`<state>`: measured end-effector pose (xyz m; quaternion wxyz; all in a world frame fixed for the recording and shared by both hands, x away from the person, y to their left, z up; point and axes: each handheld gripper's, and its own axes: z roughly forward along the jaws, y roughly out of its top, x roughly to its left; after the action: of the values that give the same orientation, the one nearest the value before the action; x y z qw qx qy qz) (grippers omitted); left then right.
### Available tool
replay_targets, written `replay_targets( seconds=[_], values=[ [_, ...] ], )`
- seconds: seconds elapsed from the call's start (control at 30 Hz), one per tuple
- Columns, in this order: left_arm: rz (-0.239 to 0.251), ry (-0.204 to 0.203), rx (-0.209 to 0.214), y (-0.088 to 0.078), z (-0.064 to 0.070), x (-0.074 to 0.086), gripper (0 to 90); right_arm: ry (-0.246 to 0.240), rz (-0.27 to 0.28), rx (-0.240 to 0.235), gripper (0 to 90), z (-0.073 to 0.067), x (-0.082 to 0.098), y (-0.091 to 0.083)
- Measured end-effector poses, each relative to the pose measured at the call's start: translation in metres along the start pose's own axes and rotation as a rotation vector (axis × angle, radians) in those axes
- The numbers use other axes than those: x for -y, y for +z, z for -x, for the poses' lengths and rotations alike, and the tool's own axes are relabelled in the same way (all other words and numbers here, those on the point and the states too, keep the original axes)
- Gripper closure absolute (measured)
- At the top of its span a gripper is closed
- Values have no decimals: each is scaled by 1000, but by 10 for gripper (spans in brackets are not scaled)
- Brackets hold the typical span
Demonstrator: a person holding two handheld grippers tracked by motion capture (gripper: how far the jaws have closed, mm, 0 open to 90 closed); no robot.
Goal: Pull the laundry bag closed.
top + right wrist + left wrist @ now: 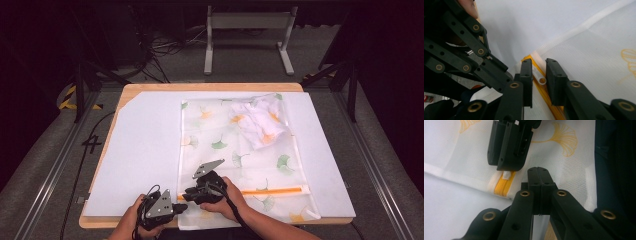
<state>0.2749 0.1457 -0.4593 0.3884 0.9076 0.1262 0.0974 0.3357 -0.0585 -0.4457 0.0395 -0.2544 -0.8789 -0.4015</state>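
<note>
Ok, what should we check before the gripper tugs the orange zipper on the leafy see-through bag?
1. Small white zipper pull sits between the right gripper jaws: ok.
2. Those jaws press on the pull: not ok, gaps show.
3. Left gripper is shut: ok.
4. Left gripper pinches the white leaf-printed mesh bag: cannot tell.
5. Orange zipper lies straight: ok.
6. Crumpled white cloth in the bag lies away from the zipper: ok.
</note>
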Motion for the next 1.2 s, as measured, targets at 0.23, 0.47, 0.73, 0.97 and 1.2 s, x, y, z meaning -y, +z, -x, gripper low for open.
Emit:
replay_targets(
  seconds=[0.23, 0.47, 0.73, 0.97, 1.2],
  values=[
    [4, -1, 3, 0, -1, 0, 900, 37, -16, -8, 754, 2, 5, -5],
    [3, 0, 6, 0, -1, 0, 900, 55, -9, -24, 754, 3, 7, -11],
    [6, 8, 7, 0, -1, 0, 900, 58, 16, -36, 755, 2, 6, -13],
    [4, 2, 7, 0, -1, 0, 900, 89, 19, -48, 784, 9, 6, -17],
    [7, 9, 10, 0, -1, 0, 900, 124, -18, -95, 718, 11, 11, -7]
  ],
)
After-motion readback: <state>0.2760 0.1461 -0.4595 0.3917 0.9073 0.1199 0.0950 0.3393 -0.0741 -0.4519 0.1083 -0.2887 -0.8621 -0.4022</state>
